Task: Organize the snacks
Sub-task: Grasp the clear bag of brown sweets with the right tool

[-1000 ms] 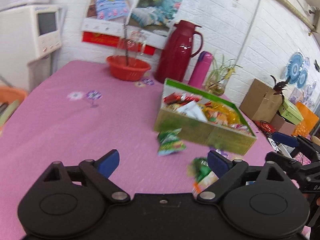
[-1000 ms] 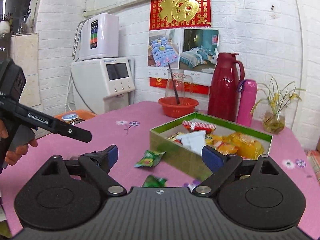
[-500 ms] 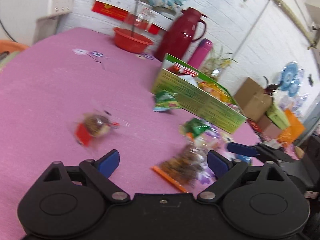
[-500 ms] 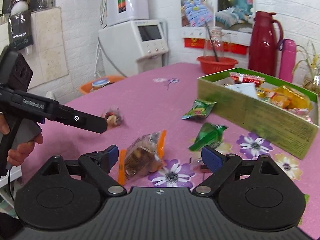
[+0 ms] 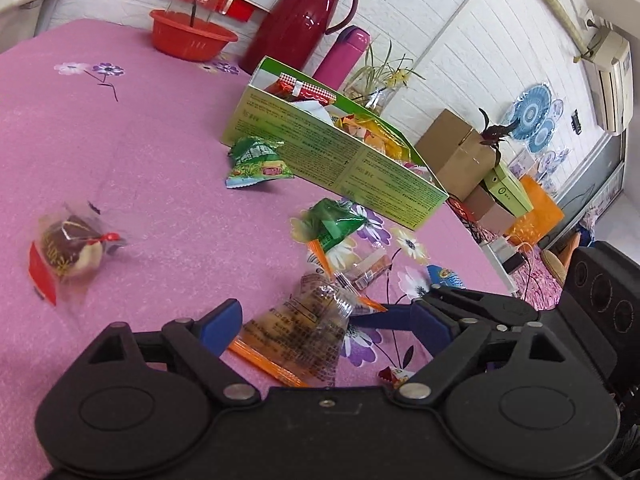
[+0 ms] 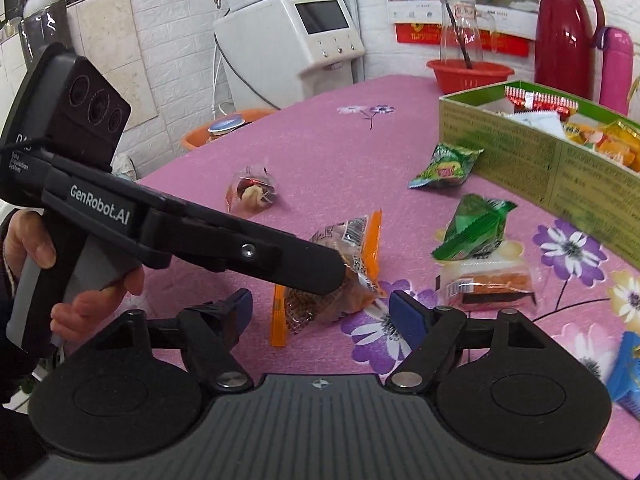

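Observation:
A clear orange-edged snack bag (image 5: pixel 304 332) (image 6: pixel 340 280) lies on the pink tablecloth between the open jaws of my left gripper (image 5: pixel 326 328), apart from the pads. My right gripper (image 6: pixel 324 312) is open just behind the same bag. The green snack box (image 5: pixel 340 152) (image 6: pixel 560 152) holds several packets. Loose on the cloth are a green packet (image 5: pixel 258 162) (image 6: pixel 444 166), a dark green packet (image 5: pixel 334 222) (image 6: pixel 474 228), a clear wafer pack (image 6: pixel 488 284) and a round cake in clear wrap (image 5: pixel 66 246) (image 6: pixel 250 192).
A red basin (image 5: pixel 192 40), a red thermos (image 5: pixel 298 20), a pink flask (image 5: pixel 340 56) and a plant vase stand behind the box. A blue packet (image 6: pixel 626 372) lies near the table's right edge. Cardboard boxes (image 5: pixel 460 156) stand beyond the table.
Both grippers have come down and forward over the cloth. The orange-edged bag now lies between the left gripper's open jaws, and the right gripper has closed in on it.

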Demonstrator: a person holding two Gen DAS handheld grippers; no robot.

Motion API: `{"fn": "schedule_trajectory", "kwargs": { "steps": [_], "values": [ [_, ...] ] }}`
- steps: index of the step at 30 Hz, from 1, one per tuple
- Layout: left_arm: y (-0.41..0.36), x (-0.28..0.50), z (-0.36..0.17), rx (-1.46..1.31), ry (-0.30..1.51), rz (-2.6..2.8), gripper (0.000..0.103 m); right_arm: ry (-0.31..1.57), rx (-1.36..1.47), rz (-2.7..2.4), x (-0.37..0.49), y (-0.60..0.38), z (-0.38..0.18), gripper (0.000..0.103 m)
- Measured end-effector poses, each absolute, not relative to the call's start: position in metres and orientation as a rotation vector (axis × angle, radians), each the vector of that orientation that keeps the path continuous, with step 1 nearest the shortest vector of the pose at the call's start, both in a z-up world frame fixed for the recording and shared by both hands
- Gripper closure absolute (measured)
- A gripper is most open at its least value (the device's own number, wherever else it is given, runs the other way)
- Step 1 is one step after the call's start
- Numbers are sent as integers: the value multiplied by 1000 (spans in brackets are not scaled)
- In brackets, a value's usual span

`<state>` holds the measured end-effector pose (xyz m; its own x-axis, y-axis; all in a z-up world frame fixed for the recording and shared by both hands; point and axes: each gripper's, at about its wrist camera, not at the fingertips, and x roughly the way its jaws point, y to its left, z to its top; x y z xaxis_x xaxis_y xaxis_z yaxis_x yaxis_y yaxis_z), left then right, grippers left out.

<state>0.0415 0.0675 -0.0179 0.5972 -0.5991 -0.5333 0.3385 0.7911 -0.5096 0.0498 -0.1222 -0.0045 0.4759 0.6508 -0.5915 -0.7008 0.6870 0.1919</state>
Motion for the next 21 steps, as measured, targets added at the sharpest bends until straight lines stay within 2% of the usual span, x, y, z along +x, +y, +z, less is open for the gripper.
{"fn": "schedule_trajectory", "kwargs": {
  "steps": [1, 2, 3, 4, 5, 6, 8, 10, 12, 13, 21],
  "values": [
    [68, 43, -18, -379, 752, -564, 11, 694, -74, 828, 51, -121, -6, 0],
    [68, 44, -19, -378, 754, -570, 21, 698, -70, 825, 52, -120, -6, 0],
    [68, 46, -20, -379, 762, -577, 37, 699, -70, 817, 53, -119, -6, 0],
    [68, 48, -22, -383, 774, -583, 47, 699, -68, 811, 54, -118, -7, 0],
    [68, 50, -25, -388, 789, -587, 62, 701, -62, 805, 55, -117, -8, 0],
    [68, 51, -28, -393, 793, -593, 74, 702, -55, 801, 56, -117, -8, 6],
    [67, 50, -28, -383, 785, -583, 79, 697, -46, 800, 57, -118, -9, 11],
    [67, 48, -28, -391, 787, -575, 80, 694, -42, 797, 57, -119, -8, 14],
    [66, 47, -27, -398, 787, -579, 92, 687, -44, 799, 56, -120, -7, 16],
    [65, 46, -25, -398, 786, -584, 94, 677, -44, 801, 55, -122, -5, 16],
    [36, 58, 11, -313, 712, -624, 94, 540, -74, 747, 53, -142, 22, 19]
  ]
}}
